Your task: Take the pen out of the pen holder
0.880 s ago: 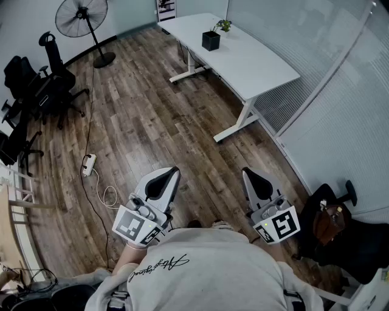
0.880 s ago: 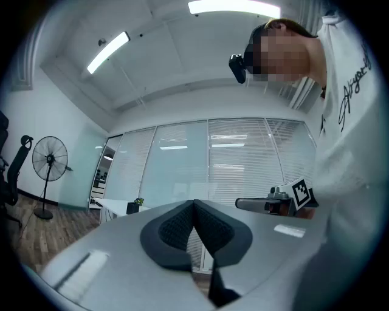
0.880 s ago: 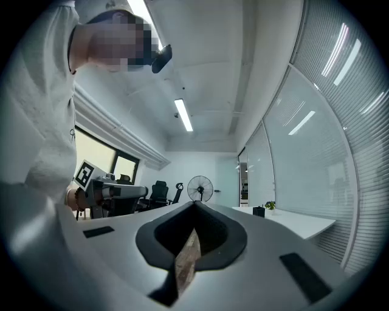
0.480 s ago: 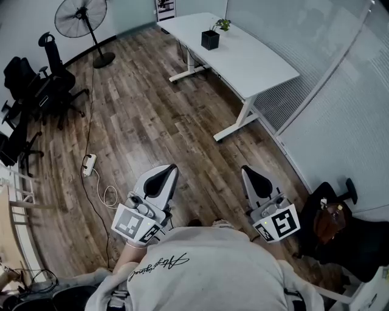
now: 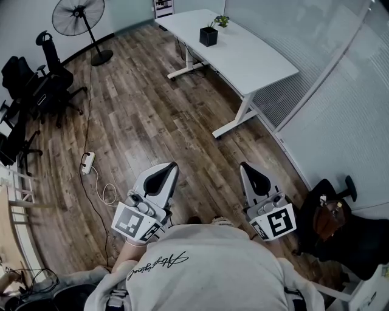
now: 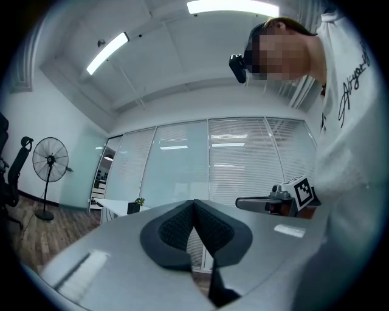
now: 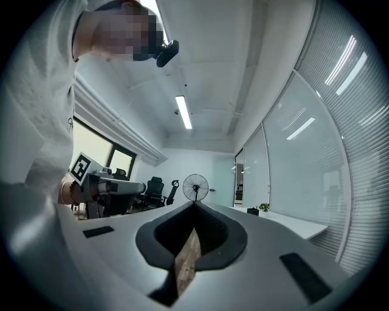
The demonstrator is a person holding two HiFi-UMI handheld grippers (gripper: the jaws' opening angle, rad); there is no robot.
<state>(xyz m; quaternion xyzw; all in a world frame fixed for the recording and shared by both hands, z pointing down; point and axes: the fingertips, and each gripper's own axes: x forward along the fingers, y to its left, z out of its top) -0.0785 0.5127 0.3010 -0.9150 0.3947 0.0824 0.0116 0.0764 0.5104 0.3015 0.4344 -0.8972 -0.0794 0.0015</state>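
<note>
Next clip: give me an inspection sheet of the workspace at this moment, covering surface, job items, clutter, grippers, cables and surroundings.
Surface: white desk, across the room from the person.
Job's things: black square container with a green sprig stands near the desk's far end; no pen can be made out at this range.
Clutter: brown bag on a dark chair at the right.
Grippers: left gripper and right gripper both shut, nothing between the jaws, held in front of the person, far from the desk.
Cables: white power strip with a looped white cord on the wood floor.
Surroundings: standing fan, black office chairs, glass partition with blinds.
</note>
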